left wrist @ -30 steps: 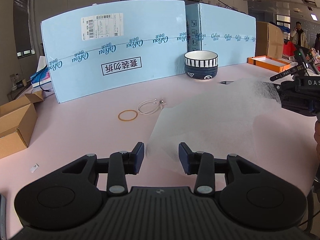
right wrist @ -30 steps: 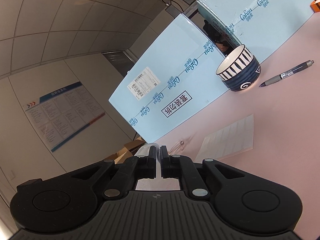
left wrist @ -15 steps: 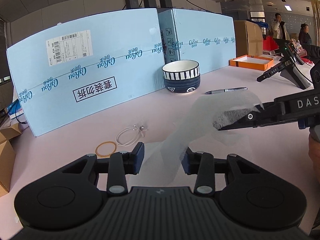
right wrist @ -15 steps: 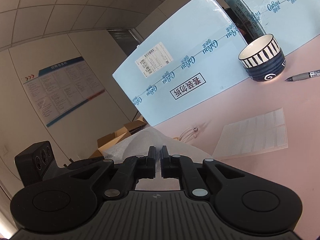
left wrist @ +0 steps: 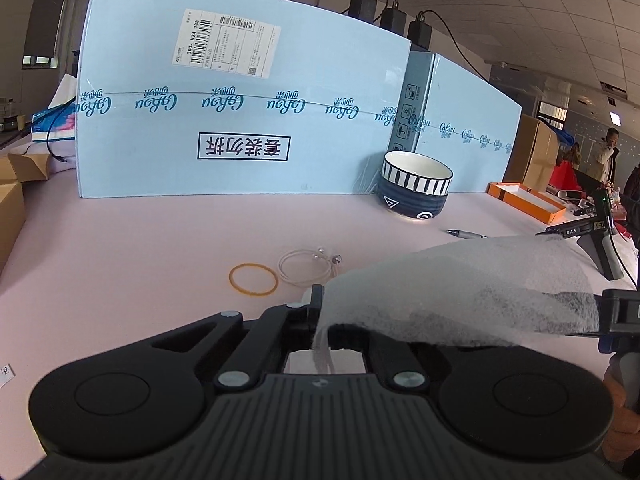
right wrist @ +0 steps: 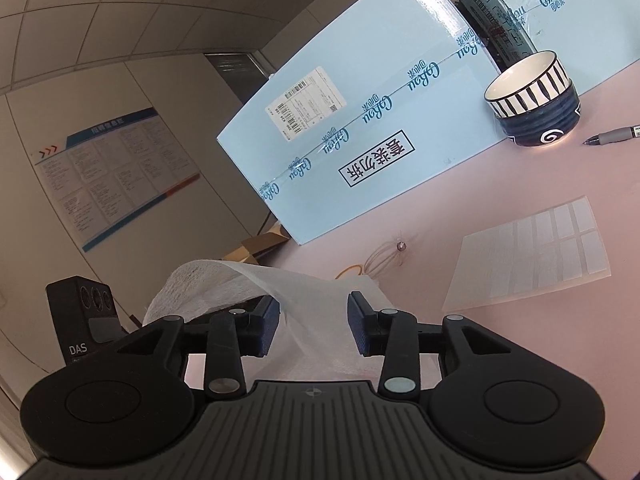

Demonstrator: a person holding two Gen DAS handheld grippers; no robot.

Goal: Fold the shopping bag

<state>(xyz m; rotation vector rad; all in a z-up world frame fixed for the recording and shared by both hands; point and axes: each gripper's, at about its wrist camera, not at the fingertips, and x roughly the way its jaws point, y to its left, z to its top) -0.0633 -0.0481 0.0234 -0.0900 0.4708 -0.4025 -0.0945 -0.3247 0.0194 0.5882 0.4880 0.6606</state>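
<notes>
The shopping bag [left wrist: 460, 280], thin white translucent film, hangs lifted over the pink desk [left wrist: 140, 248], draped from the left gripper [left wrist: 320, 320] across toward the right gripper [right wrist: 314, 326]. The left fingers are closed together on one edge of the bag. The right fingers [right wrist: 266, 326] are opening with a fold of the film running loose between them, the pads not pressing it.

On the desk beyond the bag lie an orange rubber band [left wrist: 253, 279] and, just beside it, a white hair tie [left wrist: 304, 266]. A sheet of labels [right wrist: 532, 252] lies flat to one side. Farther back stand a striped bowl [left wrist: 414, 184] and a pen [left wrist: 466, 234], with tall blue cartons [left wrist: 240, 120] walling the far edge. Bare desk is open left of the rubber band. Both grippers point slightly downward.
</notes>
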